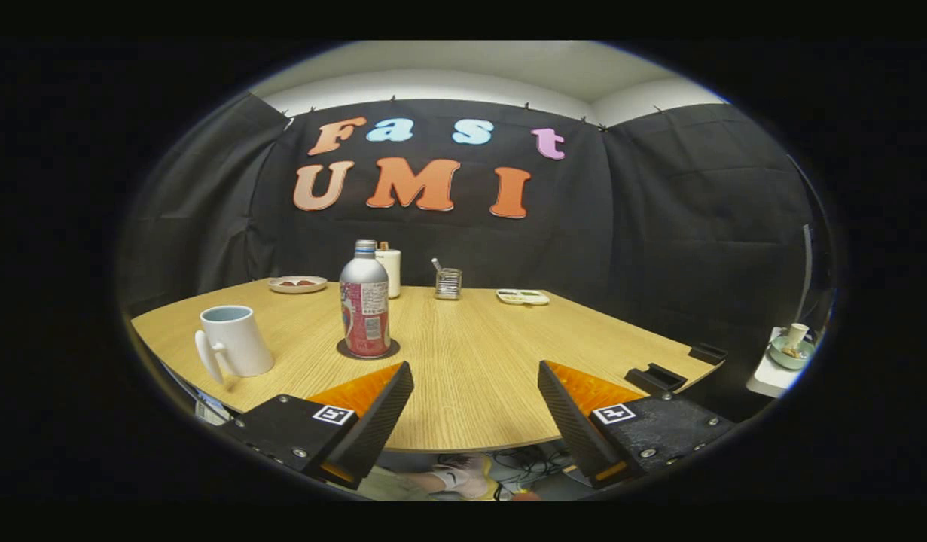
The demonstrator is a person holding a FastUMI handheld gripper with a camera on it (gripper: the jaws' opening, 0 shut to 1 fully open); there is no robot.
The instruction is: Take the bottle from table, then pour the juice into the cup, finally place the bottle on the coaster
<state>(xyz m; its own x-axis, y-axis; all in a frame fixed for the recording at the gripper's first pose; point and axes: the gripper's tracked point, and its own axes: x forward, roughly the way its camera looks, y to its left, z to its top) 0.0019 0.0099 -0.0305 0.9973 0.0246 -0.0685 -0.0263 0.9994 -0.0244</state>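
Gripper [474,395] fingers spread wide, nothing between them, only bare wooden table [471,354] in the gap; fingertips hang over the near table edge. Aluminium screw-cap bottle [364,301] stands upright on a dark round coaster [367,349], ahead of the left finger at about 11 o'clock from the gap, clear of both fingers. White mug [233,340] with pale blue inside sits at about 10 o'clock, left of the bottle and apart from it, handle turned toward the near side; it looks tilted, which may be lens distortion. Far edge of table: small plate [297,284] at 11 o'clock, white container [389,271] just behind the bottle, metal mesh holder [448,283] at 12, flat tray [522,296] at 1 o'clock.
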